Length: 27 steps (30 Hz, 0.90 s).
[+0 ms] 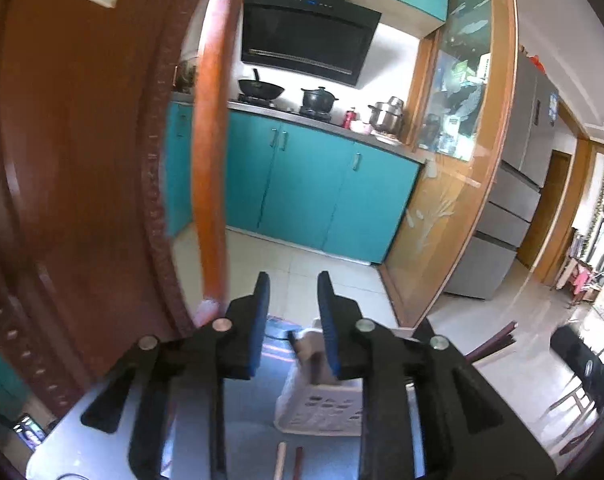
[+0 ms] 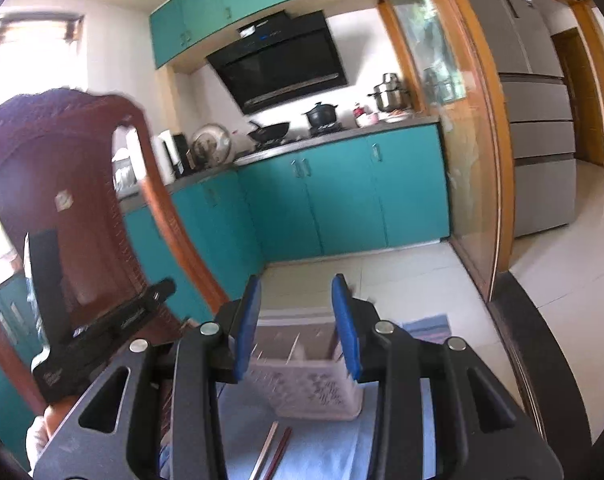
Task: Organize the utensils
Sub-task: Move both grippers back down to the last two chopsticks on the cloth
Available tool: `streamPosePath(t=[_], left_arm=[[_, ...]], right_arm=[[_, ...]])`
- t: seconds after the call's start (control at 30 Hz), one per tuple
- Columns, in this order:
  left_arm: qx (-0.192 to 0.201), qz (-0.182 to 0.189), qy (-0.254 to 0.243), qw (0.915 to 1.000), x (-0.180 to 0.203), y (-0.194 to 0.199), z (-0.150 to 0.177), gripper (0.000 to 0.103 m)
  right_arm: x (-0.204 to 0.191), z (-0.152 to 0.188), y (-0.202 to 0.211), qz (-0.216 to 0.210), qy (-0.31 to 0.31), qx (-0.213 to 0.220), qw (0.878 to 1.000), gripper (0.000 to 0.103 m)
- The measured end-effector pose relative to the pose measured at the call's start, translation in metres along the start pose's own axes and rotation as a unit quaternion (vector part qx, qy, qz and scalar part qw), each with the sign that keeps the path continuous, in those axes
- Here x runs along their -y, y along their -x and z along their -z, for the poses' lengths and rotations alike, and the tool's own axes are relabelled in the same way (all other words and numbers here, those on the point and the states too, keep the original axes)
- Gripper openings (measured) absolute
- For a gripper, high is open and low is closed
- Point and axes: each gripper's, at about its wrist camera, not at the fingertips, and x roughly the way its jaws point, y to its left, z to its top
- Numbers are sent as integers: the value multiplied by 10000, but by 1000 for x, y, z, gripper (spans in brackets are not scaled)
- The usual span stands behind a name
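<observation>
A white perforated utensil basket (image 1: 322, 408) (image 2: 314, 388) stands on a light blue table mat (image 1: 253, 420) (image 2: 326, 448), just beyond both grippers. In front of it lie a pale chopstick (image 1: 279, 460) (image 2: 266, 450) and a dark red one (image 1: 298, 460) (image 2: 282, 446), side by side. My left gripper (image 1: 293, 278) is open above the mat with nothing between its blue pads. My right gripper (image 2: 297, 280) is open wider, its pads framing the basket's rim from the near side without touching it. The basket's contents are blurred.
A carved brown wooden chair back (image 1: 81, 160) (image 2: 61, 184) rises close on the left. The left gripper's black body (image 2: 101, 332) shows at the lower left of the right wrist view. Dark red-brown sticks (image 1: 498, 340) poke out at the right. Teal kitchen cabinets (image 2: 342, 208) stand beyond the tiled floor.
</observation>
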Motion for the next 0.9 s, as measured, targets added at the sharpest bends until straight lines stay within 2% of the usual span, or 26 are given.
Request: streamPosePath(t=[0.1,0.23,0.27,0.3,0.37,0.43,0.5,0.63,0.7,0.8,0.9], left_arm=[[-152,-79,-39,9998,-10,2,4,27],[-192,-456,-177,9986,-23,1,23,31],[-268,-581,-237,9977,-27,-3,29,31],[-344,-629,-266,9971,-28,-7,33,31],[-576,-635,-219,9961,-35,-16,42,31],[-803,-558,-138,9951,-41,-23,46,31],[-904,-463,-108,9948,-43,-26,47,32],[-930,-541,-261,9939,-46,-29,49,37],[-994,-553,-272,9931,-48,-30,51,37],[-1173,-565,-347,9909,-49,-34,59,37],[-1416,-578,-544,9867,-44,-41,73,37]], right_arm=[[-16,26,-12,-187,212,-531,9982,36],[-35,96,-63,-228,572,-1592,9853,36],[-36,121,-90,-257,558,-2151,9747,36],[-35,137,-107,-250,525,-2504,9664,36],[-31,164,-137,-102,409,-3064,9510,36],[-28,183,-156,-56,267,-3420,9393,36],[-31,192,-166,66,355,-3547,9343,36],[-47,196,-170,360,833,-3398,9361,35],[-51,197,-171,502,983,-3380,9346,13],[-35,193,-171,440,566,-3498,9341,8],[-11,187,-165,720,226,-3447,9357,6]])
